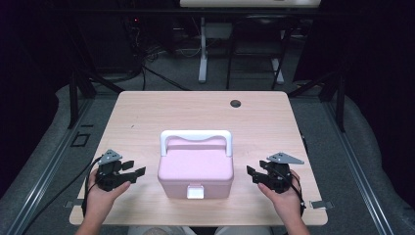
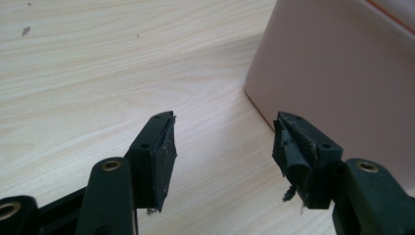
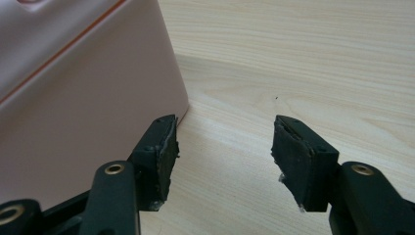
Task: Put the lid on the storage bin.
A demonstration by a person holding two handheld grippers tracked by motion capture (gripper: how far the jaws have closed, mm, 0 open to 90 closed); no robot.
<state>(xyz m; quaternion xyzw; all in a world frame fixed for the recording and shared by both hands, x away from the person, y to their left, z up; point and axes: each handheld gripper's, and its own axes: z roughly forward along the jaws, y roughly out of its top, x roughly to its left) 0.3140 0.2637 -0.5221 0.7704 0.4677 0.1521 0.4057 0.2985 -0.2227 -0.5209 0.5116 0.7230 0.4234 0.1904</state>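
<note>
The left gripper (image 1: 139,171) and right gripper (image 1: 249,171) sit low, one in each hand, jaws spread with nothing between them, pointing inward toward each other; both forearms enter from below.

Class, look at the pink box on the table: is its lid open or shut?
Shut. The pink box has its lid flat on the body, and the white latch lies down over the front.
</note>
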